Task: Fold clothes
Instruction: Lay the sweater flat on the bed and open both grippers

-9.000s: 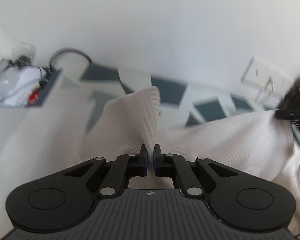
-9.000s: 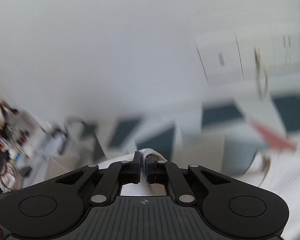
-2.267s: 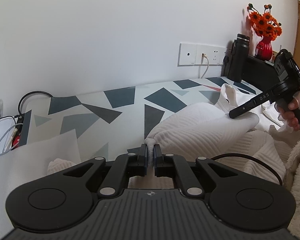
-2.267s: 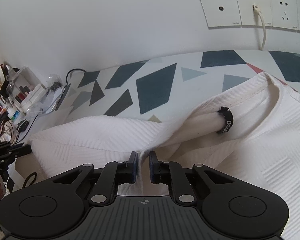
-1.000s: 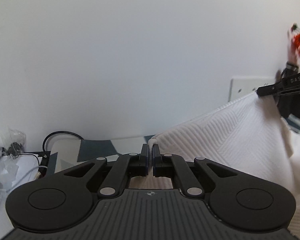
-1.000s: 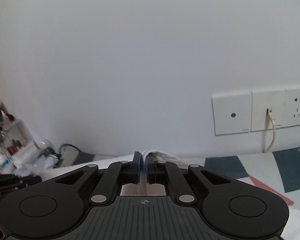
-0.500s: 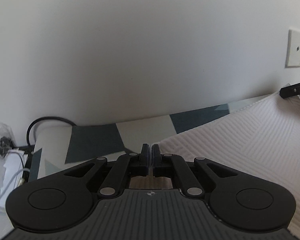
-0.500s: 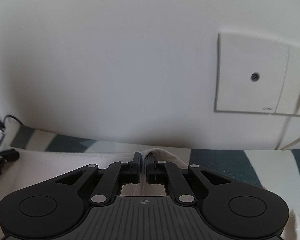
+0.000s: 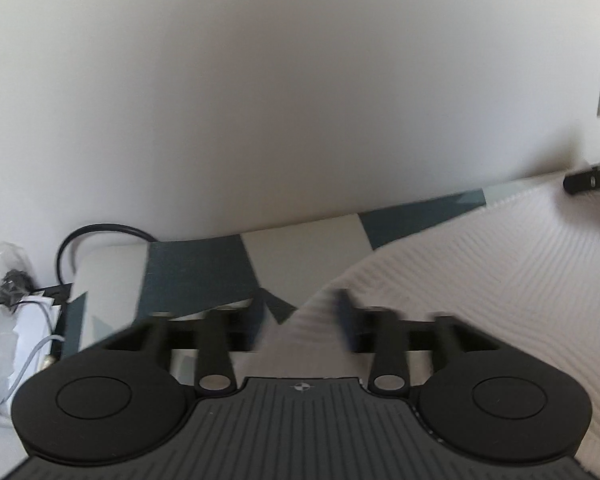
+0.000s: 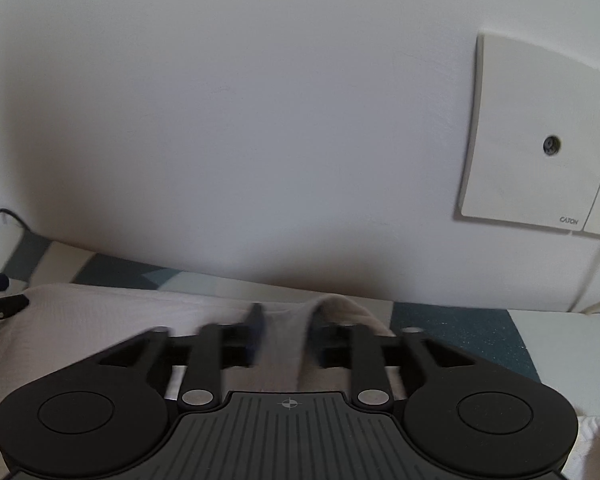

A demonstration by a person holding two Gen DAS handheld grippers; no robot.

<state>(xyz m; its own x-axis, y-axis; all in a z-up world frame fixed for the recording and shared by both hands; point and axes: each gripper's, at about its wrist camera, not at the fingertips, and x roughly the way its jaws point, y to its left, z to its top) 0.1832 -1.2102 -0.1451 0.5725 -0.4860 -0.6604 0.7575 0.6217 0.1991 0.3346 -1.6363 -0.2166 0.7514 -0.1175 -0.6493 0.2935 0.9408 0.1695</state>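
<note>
A white ribbed garment (image 9: 480, 280) lies spread on the patterned table, its far edge close to the wall. My left gripper (image 9: 300, 316) is open, its blurred fingers apart with the garment's left corner lying between them. My right gripper (image 10: 288, 332) is open too, and a raised fold of the garment (image 10: 100, 312) sits between its fingers. In the left wrist view the right gripper's tip (image 9: 592, 178) shows at the far right edge of the cloth. The left gripper's tip (image 10: 0, 308) shows at the left edge of the right wrist view.
The table (image 9: 204, 268) has a dark blue and pale geometric pattern and meets a white wall just ahead. A wall socket plate (image 10: 536, 140) with a white cable (image 10: 596, 276) is at the right. A black cable loop (image 9: 100, 232) and clutter (image 9: 4, 300) sit at the left.
Both grippers have gone from shut on the garment's edge to open within the last half second. They have also come lower and nearer the wall, and the garment has been laid flat.
</note>
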